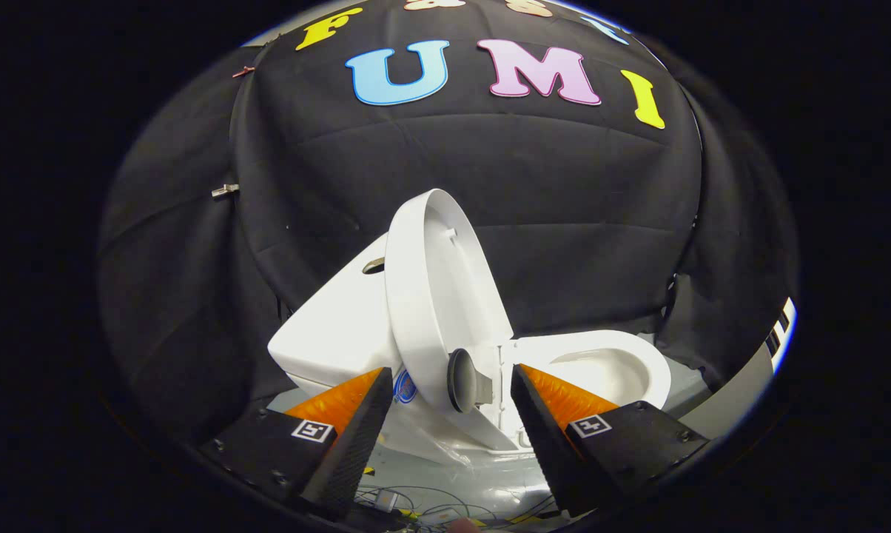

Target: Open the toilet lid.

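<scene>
the wall [490, 192] of black cloth hangs close behind everything, so there is little room past the tank. the toilet [416, 429] sits just ahead of the fingers, seen from its side: tank [334, 326] beyond the left finger, bowl [616, 363] beyond the right one, its seat ring open to view. the lid [431, 296] is already raised, standing near upright and leaning back against the tank, so the task looks done or all but done.

the lid reads as thin, stiff, glossy plastic: light, slick, swinging only about its hinge [464, 381], which sits between the fingertips a little beyond them. the free rim at the top is the best place to take hold or push; near the hinge there is no leverage. it may fall shut if nudged forward.

the gripper [445, 403] is spread wide, holding nothing, fingers apart from the toilet. cables [431, 500] lie on the floor below the fingers. open room lies toward the bowl side.
</scene>
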`<state>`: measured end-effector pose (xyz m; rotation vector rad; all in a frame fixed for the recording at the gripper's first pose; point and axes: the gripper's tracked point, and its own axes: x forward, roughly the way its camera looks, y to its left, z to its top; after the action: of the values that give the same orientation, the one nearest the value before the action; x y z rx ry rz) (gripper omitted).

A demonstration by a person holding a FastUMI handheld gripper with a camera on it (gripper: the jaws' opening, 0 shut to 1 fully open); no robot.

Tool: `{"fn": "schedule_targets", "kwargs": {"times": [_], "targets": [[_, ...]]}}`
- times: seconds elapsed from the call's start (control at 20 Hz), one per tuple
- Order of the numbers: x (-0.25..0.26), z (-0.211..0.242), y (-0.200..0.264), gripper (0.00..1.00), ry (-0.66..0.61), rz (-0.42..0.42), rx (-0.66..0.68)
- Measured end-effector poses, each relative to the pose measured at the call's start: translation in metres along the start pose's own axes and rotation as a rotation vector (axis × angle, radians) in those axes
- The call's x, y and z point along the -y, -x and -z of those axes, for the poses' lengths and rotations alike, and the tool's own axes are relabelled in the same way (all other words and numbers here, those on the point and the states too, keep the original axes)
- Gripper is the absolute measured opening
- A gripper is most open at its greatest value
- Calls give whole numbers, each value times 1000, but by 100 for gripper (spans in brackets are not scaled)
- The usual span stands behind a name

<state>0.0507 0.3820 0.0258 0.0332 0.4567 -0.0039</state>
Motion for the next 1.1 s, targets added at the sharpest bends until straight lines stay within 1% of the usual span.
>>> {"fn": "schedule_targets", "kwargs": {"times": [0.2,0.35,0.55,0.75,0.95,1.1], "targets": [[2,-19,21,100,-17,-63,68],[4,-27,40,100,-27,-118,90],[19,-36,66,99,-32,-189,119],[42,-49,85,99,-24,-239,161],[75,-69,95,99,-5,-252,210],[108,-80,95,99,22,-231,240]]}}
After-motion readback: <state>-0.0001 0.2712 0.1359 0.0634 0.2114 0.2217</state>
